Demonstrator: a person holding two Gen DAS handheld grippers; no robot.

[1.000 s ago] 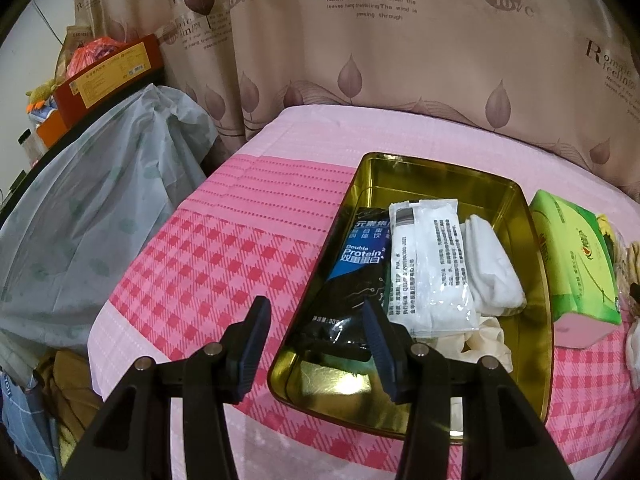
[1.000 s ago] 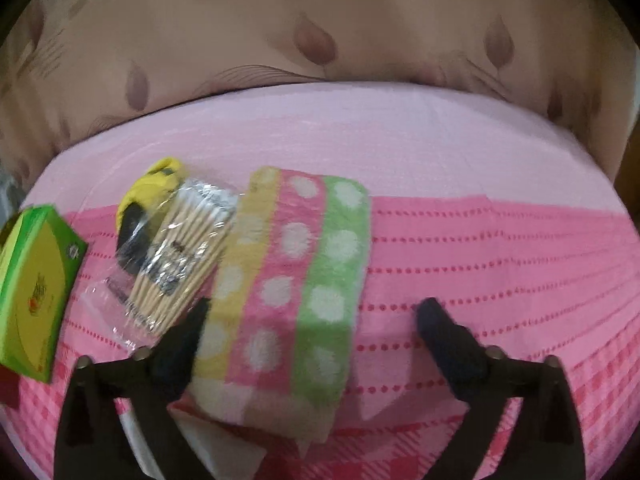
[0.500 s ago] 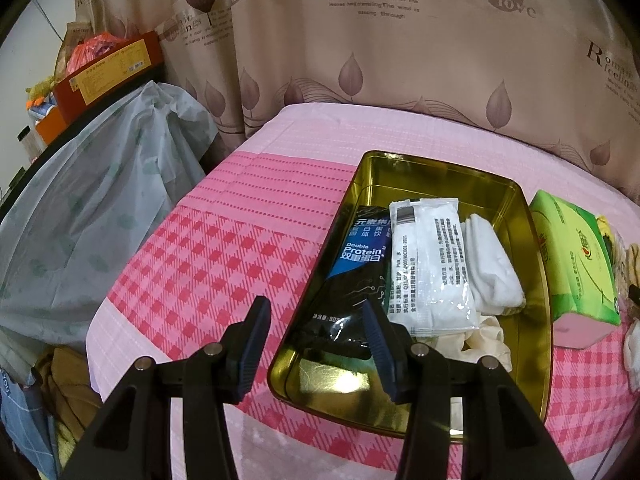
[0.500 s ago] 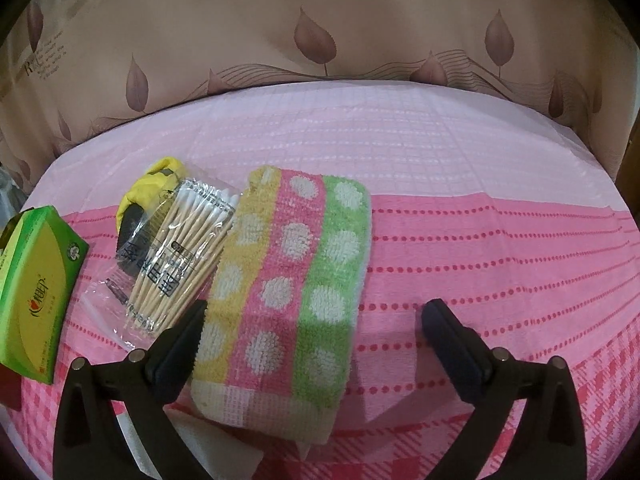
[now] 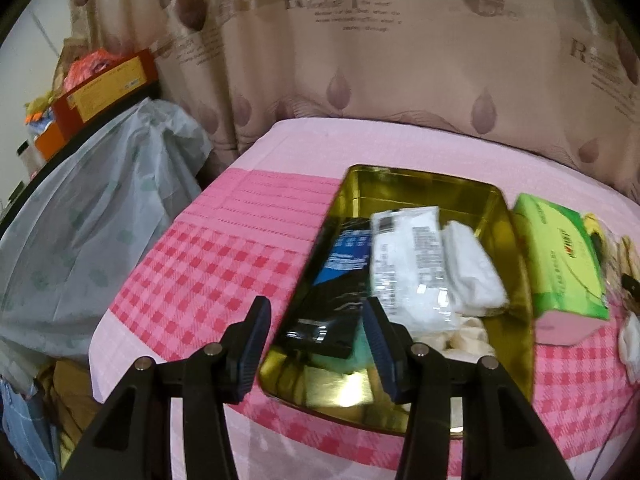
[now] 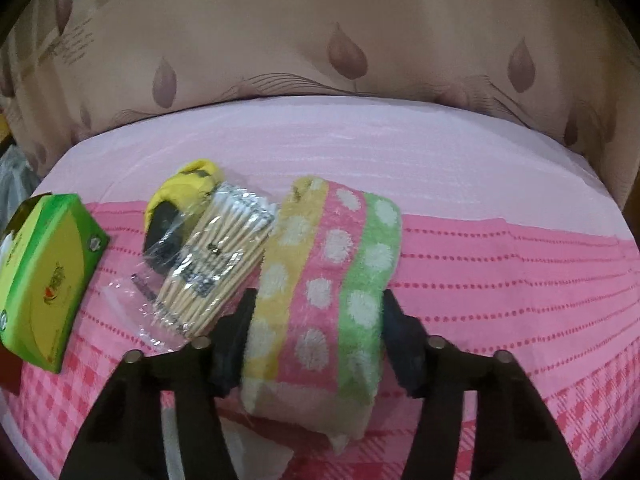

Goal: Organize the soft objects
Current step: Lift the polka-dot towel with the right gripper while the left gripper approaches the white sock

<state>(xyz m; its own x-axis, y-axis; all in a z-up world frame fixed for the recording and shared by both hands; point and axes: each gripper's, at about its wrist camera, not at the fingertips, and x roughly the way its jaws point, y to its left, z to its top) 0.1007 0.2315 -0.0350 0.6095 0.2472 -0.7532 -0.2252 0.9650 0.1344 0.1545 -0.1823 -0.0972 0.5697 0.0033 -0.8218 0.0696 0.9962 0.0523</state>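
Bed (image 5: 248, 248) in pink checked cover
On it: gold tin (image 5: 516, 240), green tissue pack (image 6: 48, 276), cotton swabs (image 6: 216, 264), striped towel (image 6: 328, 280)

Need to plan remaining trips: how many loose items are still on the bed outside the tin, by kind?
Folded towels: 1, the striped towel
Tissue packs: 1, the green tissue pack
Cotton swab bags: 1, the swab bag
Yellow-and-black items: 1, the yellow object
Total: 4

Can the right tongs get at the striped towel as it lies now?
Probably yes. The right tongs already straddle the striped towel, one finger at each long side, nothing lying on top. The cotton swab bag only touches its left edge.
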